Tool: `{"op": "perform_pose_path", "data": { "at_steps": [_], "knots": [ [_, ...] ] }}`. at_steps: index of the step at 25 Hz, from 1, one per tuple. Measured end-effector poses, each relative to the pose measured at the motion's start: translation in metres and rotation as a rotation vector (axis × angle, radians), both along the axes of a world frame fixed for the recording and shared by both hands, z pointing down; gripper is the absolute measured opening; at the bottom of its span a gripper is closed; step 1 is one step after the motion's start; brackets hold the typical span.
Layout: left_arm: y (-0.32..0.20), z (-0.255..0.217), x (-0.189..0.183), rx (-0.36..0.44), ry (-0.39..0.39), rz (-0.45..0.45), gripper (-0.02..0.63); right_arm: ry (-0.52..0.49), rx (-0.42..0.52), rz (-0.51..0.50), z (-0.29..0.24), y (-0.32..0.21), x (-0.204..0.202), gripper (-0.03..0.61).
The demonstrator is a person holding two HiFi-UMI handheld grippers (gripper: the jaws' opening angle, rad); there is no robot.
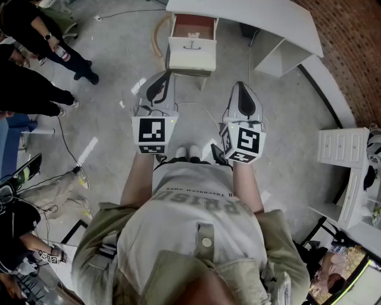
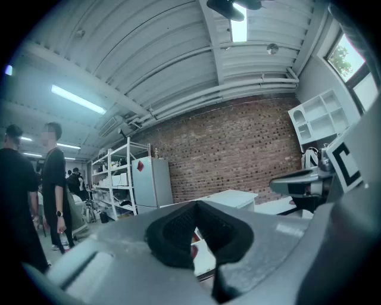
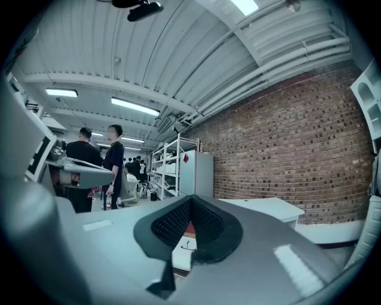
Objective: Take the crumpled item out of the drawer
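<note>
Standing along the left edge of the head view, several bystanders [image 1: 27,89] are waiting well apart from the work. Next to the right, the left gripper [image 1: 159,83] is pointing forward at chest height; its own view is showing the two jaws pressed together with nothing between them. Ahead, and between the two tools, the drawer [image 1: 191,53] is sitting pulled open at the near edge of the white desk [image 1: 256,15], its reddish inside facing up, well apart from both grippers. The crumpled item is presumably lying in there, though no view is showing it clearly enough to say. Further right, the right gripper [image 1: 243,95] is also pointing level toward the drawer, its jaws closed on nothing. Beyond it, the brick wall [image 1: 357,47] is filling the corner.

The step in hand is looking like the approach, with the task hardly begun. Doing it well is calling for closing the distance first, then committing one gripper and spreading its jaws before it is dipping in, not after. It should be coming down over the drawer front rather than pushing against it, and tilting nose-down so its camera is finding the item. The jaws should be taking a raised fold instead of scraping the drawer floor. The other gripper should be hanging clear, or be ready to steady the front panel if the drawer is sliding.
</note>
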State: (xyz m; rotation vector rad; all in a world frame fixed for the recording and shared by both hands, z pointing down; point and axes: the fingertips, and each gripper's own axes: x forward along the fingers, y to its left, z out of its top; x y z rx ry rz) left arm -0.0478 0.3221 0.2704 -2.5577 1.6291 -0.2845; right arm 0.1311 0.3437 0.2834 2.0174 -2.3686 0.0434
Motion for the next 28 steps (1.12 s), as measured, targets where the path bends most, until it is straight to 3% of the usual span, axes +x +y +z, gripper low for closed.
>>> {"op": "perform_pose_path", "data": {
  "at_steps": [16,23,25,28],
  "knots": [
    [-0.002,0.006,0.007,-0.027,0.0,-0.014,0.006,0.013,-0.01,-0.02,0.002,-0.002,0.004,0.001],
    [-0.015,-0.003,0.001,0.012,0.026,-0.072,0.006,-0.113,0.043,-0.007,-0.007,-0.014,0.03,0.009],
    [-0.021,-0.007,0.0,0.028,0.033,-0.102,0.009,-0.142,0.052,-0.006,-0.01,-0.02,0.042,0.118],
    [-0.03,-0.01,0.005,0.026,0.08,-0.102,0.141,-0.163,0.063,-0.019,-0.013,-0.029,0.057,0.195]
  ]
}}
